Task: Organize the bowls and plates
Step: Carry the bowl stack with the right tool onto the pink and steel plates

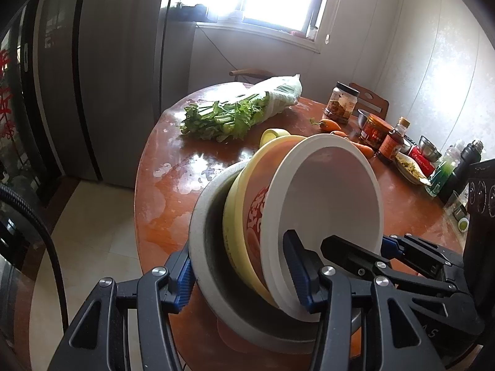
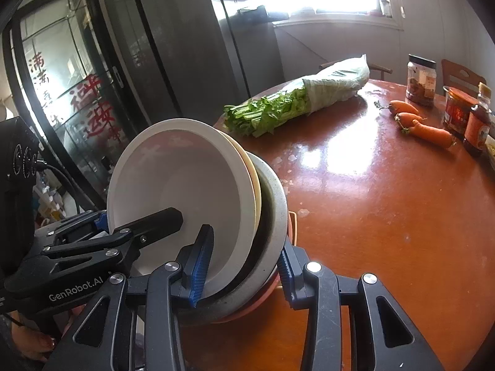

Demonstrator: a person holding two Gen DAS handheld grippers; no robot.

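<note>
A nested stack is tilted over the near edge of the round brown table [image 1: 173, 191] [image 2: 371, 216]. A white bowl [image 1: 334, 191] [image 2: 185, 179] sits innermost in a yellow bowl with red print [image 1: 244, 198] [image 2: 252, 182]. Around those is a grey speckled bowl [image 1: 198, 216] [image 2: 275, 191], with a pink plate [image 1: 229, 337] [image 2: 263, 296] beneath. My left gripper [image 1: 241, 272] [image 2: 130, 219] is shut on the stack's rims, one finger inside the white bowl and one outside the grey bowl. The right gripper [image 2: 244, 266] [image 1: 365, 244] clamps the same stack from the opposite side. Whether the stack touches the table is unclear.
Bagged celery [image 1: 235, 111] [image 2: 294, 102] lies across the far side. Carrots [image 2: 423, 123], jars [image 1: 340, 102], sauce bottles [image 1: 393, 142], steel bowls [image 1: 428, 151] and a green bottle [image 1: 442, 170] crowd the right. A small yellow cup [image 1: 272, 134] stands behind the stack. A fridge [image 1: 92, 77] is at left.
</note>
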